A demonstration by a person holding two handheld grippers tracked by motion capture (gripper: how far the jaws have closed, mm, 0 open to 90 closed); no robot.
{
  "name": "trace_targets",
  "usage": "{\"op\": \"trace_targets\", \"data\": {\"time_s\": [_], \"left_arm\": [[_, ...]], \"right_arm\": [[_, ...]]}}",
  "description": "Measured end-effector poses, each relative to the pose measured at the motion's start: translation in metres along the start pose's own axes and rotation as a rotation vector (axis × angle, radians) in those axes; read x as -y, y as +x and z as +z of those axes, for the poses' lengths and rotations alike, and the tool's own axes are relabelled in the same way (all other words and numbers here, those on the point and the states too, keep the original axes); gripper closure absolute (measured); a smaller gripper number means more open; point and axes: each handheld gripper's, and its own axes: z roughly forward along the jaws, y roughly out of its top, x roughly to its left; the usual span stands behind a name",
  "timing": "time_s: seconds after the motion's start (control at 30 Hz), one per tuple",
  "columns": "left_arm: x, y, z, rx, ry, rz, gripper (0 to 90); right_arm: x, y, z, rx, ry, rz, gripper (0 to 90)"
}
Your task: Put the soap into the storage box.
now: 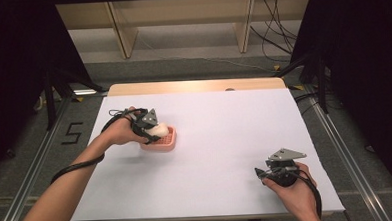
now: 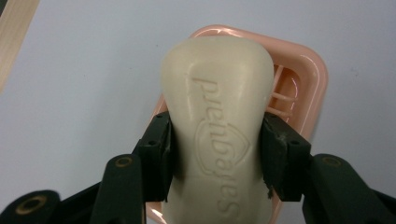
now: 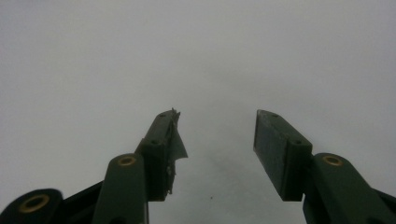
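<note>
Item: soap bar (image 2: 217,126), pinched by left gripper (image 2: 217,154) over pink soap dish (image 2: 306,74). Step, judged: placing. Next: lower, release. Right gripper (image 3: 217,140): spread, empty, resting on table (image 1: 225,139).

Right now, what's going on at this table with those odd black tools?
A person works two hand-held grippers. The left gripper is shut on a cream soap bar, holding it over a pink soap dish on the white table. The right gripper sits open near the table's front edge, holding nothing.
</note>
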Motion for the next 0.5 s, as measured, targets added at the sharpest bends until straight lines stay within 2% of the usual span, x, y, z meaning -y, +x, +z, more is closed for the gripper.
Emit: {"op": "trace_targets", "data": {"time_s": [0.17, 0.3, 0.4, 0.5], "left_arm": [[-0.0012, 0.0001, 0.0024, 0.001, 0.009, -0.006, 49.3], [-0.0016, 0.001, 0.0042, 0.0, 0.019, 0.005, 49.2], [-0.0011, 0.0006, 0.0058, -0.008, 0.017, 0.004, 49.2], [-0.0004, 0.0008, 0.008, -0.008, 0.032, 0.002, 49.2]], "right_arm": [[0.0, 0.0006, 0.0, -0.003, 0.003, 0.004, 50.6], [-0.0001, -0.0003, 0.0003, 0.001, -0.002, -0.005, 50.6], [0.0002, 0.0018, 0.0, -0.004, 0.007, 0.02, 50.6], [0.0, 0.0005, 0.0001, -0.002, 0.003, 0.004, 50.6]]}}
